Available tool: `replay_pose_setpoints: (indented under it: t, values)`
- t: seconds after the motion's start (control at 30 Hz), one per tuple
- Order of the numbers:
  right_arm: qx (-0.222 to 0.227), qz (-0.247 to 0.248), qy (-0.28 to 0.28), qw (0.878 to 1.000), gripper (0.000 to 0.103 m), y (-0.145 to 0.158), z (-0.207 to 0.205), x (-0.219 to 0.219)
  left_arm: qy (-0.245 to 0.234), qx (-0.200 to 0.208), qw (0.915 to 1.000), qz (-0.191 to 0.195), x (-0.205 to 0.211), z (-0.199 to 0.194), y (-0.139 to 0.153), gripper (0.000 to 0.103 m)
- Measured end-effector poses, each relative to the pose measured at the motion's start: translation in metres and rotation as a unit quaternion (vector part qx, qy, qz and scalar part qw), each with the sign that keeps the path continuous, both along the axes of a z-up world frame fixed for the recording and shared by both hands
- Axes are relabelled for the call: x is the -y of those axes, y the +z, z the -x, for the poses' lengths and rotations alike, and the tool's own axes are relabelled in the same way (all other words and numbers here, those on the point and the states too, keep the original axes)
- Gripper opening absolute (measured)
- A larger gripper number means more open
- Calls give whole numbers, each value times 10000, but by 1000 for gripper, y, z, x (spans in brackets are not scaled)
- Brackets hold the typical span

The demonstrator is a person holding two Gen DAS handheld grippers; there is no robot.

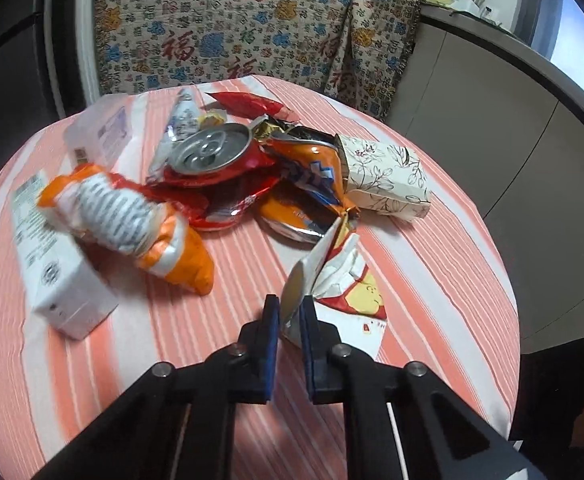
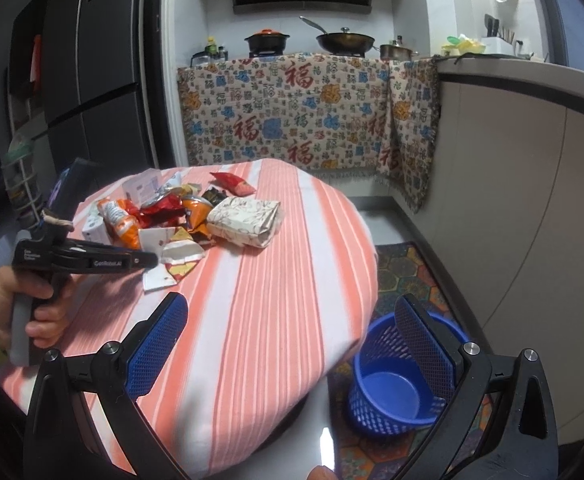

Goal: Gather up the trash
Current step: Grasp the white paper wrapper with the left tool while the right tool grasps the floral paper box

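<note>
Left wrist view showed the left gripper (image 1: 289, 312) clamped on the silvery edge of a torn white, red and yellow wrapper (image 1: 348, 292) lying at the near part of the round table (image 1: 432, 240) with its orange-and-white striped cloth. Just beyond lay the rest of the trash: an orange-and-white snack bag (image 1: 131, 216) beside a white carton (image 1: 55, 276) to the left, a crushed red can (image 1: 211, 152) among red and orange foil bags in the middle, and a white box with a leaf print (image 1: 388, 176) to the right.

From the right wrist view, the right gripper (image 2: 292, 340) hung with its blue pads wide apart and nothing between them, above the table edge. Below it on the floor stood a blue mesh basket (image 2: 388, 392), empty. A hand (image 2: 31, 312) held the left tool's handle.
</note>
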State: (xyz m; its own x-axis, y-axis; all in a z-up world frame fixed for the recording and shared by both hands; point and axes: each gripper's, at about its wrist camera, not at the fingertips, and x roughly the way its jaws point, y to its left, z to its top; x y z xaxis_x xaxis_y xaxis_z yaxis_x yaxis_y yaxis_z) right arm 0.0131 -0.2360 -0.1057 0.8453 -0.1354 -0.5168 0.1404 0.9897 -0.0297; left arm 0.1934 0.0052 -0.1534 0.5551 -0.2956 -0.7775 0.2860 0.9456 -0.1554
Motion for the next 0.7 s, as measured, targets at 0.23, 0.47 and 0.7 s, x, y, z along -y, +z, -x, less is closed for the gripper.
replay_pose_setpoints:
  t: [0.23, 0.47, 0.7]
  values:
    - [-30, -26, -107, 9999, 103, -2, 3, 5, 258, 269, 9985, -403, -16, 65, 18, 7]
    - [-118, -84, 13, 9999, 103, -6, -2, 0, 168, 276, 9981, -518, -20, 80, 15, 37]
    - [-384, -216, 295, 9986, 103, -11, -22, 1, 223, 217, 9984, -478, -19, 67, -2, 53]
